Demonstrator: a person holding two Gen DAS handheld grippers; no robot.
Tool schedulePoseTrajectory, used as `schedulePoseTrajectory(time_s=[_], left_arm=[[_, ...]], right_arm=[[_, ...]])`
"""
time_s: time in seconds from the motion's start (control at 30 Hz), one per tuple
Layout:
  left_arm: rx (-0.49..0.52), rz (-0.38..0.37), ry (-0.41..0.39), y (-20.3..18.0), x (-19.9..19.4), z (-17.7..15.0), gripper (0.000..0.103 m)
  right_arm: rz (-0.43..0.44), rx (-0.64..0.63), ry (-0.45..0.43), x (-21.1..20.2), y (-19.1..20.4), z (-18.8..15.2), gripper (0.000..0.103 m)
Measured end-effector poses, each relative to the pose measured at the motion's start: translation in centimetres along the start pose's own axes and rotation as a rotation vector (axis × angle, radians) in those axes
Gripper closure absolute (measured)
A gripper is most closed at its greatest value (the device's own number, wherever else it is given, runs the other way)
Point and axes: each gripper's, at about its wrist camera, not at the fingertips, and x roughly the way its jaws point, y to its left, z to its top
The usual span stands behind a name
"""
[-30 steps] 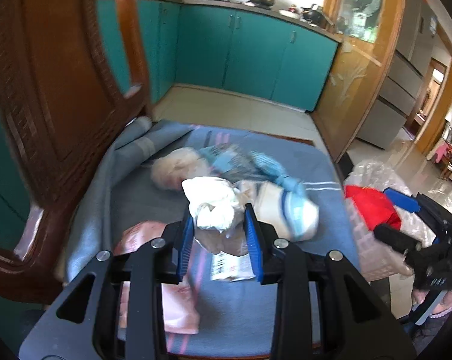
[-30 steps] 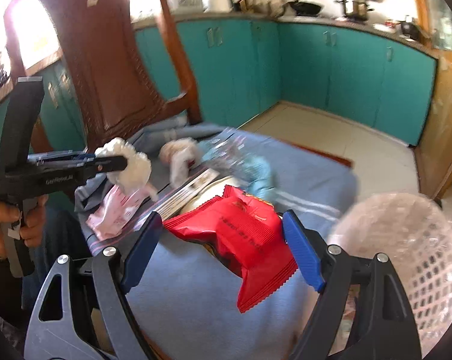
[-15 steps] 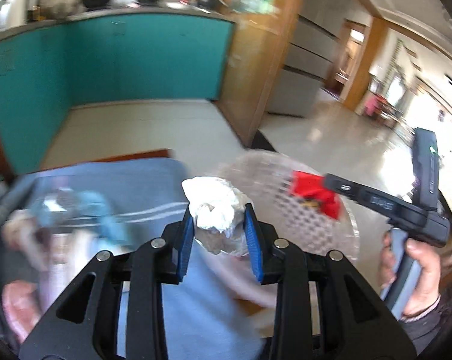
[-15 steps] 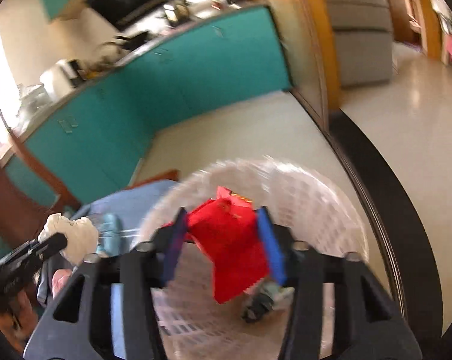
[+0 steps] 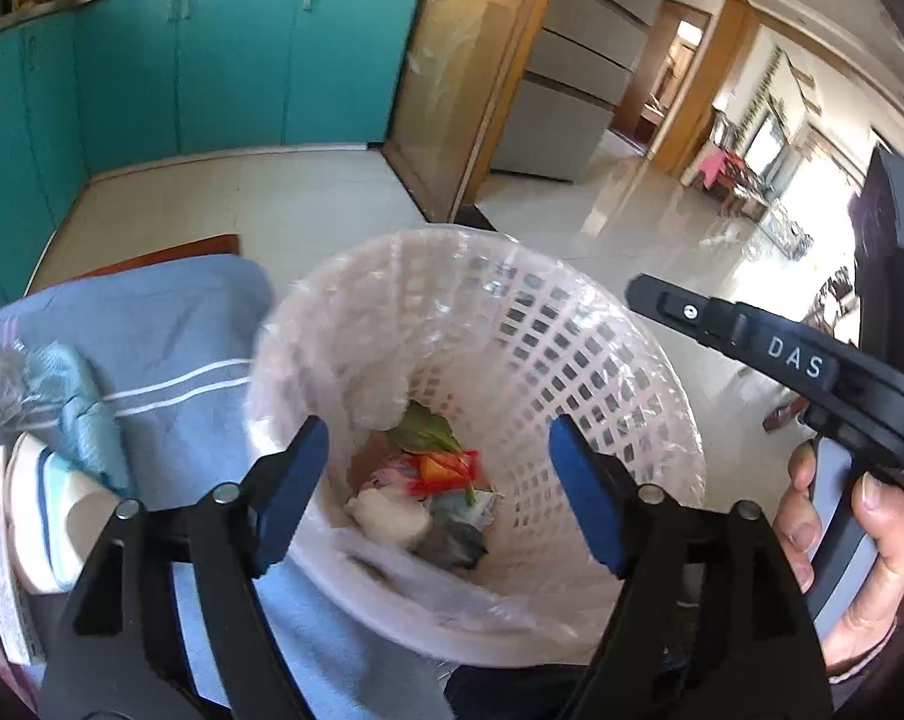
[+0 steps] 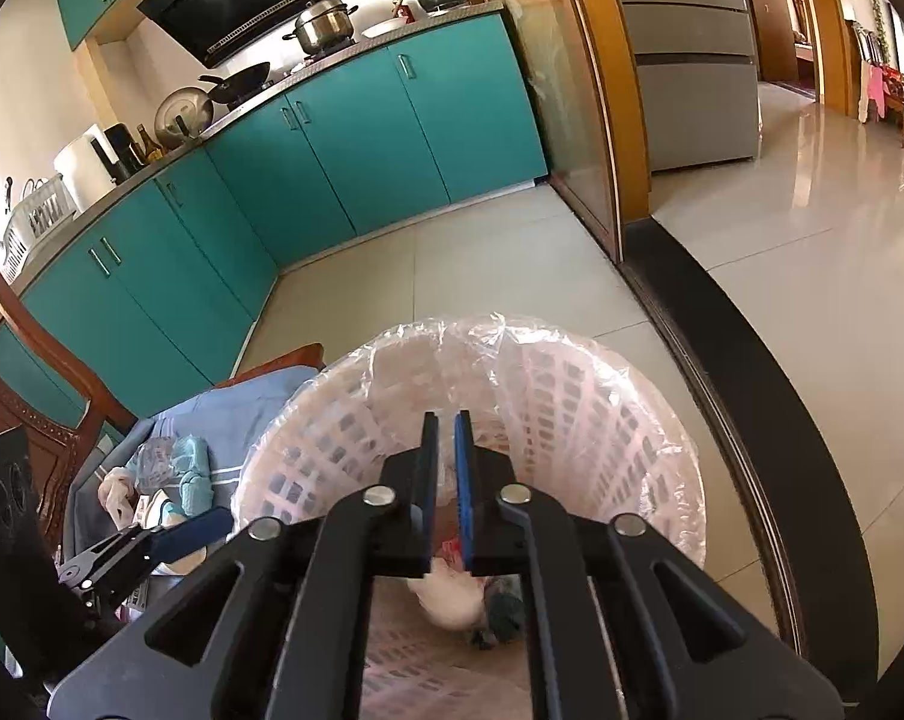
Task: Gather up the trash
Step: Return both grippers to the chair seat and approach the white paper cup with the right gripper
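Both of my tongs are hanging over the white basket (image 5: 602, 372), and neither is carrying anything. I am holding my left tongs (image 5: 440, 480) with the blue pads spread wide apart, nothing between them, right above the basket's mouth. My right tongs (image 6: 446, 480) are pressed nearly together, only a thin slit showing between the blue pads, and nothing is pinched there; they are pointing down into the same basket from its near side.

The basket is a lattice one lined with a clear plastic bag (image 6: 512, 348), standing on the pale tiled floor (image 6: 812, 252) just to the right of the blue cushion (image 5: 170, 324). At its bottom the trash is lying in a small heap: a crumpled white tissue (image 5: 386, 519), a red wrapper (image 5: 446, 468), a green leaf (image 5: 422, 429) on the far side of them, and something dark grey (image 5: 452, 540) I cannot make out. In the right wrist view the tissue is showing just below my closed pads.

On the cushion, to the left of the basket, more trash is waiting: a light blue crumpled packet (image 5: 68, 396), a white and blue package (image 5: 50, 516) nearer to me, and a pinkish-white wad (image 6: 113, 489) farther left.

My right hand (image 5: 842, 540) is wrapping the handle at the right edge of the left wrist view.
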Motion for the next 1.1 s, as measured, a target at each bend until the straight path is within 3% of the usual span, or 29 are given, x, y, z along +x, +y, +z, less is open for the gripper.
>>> schedulePoseTrajectory(time_s=[0.07, 0.23, 0.37, 0.53, 0.67, 0.8, 1.0, 1.1], left_arm=[[-0.027, 0.053, -0.019, 1.3, -1.2, -0.2, 0.023], [-0.087, 0.273, -0.115, 5.4, -6.2, -1.2, 0.015], [-0.155, 0.472, -0.168, 9.9, -11.1, -4.2, 0.008], [-0.259, 0.642, -0.112, 15.9, -15.1, -8.2, 0.008], [-0.323, 0.699, -0.066, 19.3, -17.1, -11.3, 0.008], [-0.352, 0.691, -0.023, 20.3, -17.1, -12.6, 0.008], [-0.32, 0.667, -0.005, 19.2, -17.3, -13.6, 0.008], [-0.302, 0.669, 0.005, 18.4, -16.7, -13.6, 0.008]], right_arm=[[0.006, -0.005, -0.006, 0.0, 0.2, 0.0, 0.07], [0.044, -0.084, -0.037, -0.3, 2.9, -0.3, 0.046], [0.103, -0.217, -0.029, 0.3, 7.4, -1.6, 0.036], [0.192, -0.441, 0.053, 2.3, 14.5, -5.4, 0.029], [0.228, -0.562, 0.113, 3.9, 18.7, -8.1, 0.029], [0.255, -0.642, 0.125, 5.4, 22.0, -9.7, 0.024], [0.299, -0.607, 0.085, 7.2, 24.3, -9.4, 0.023], [0.275, -0.562, 0.142, 9.2, 24.8, -9.1, 0.023]])
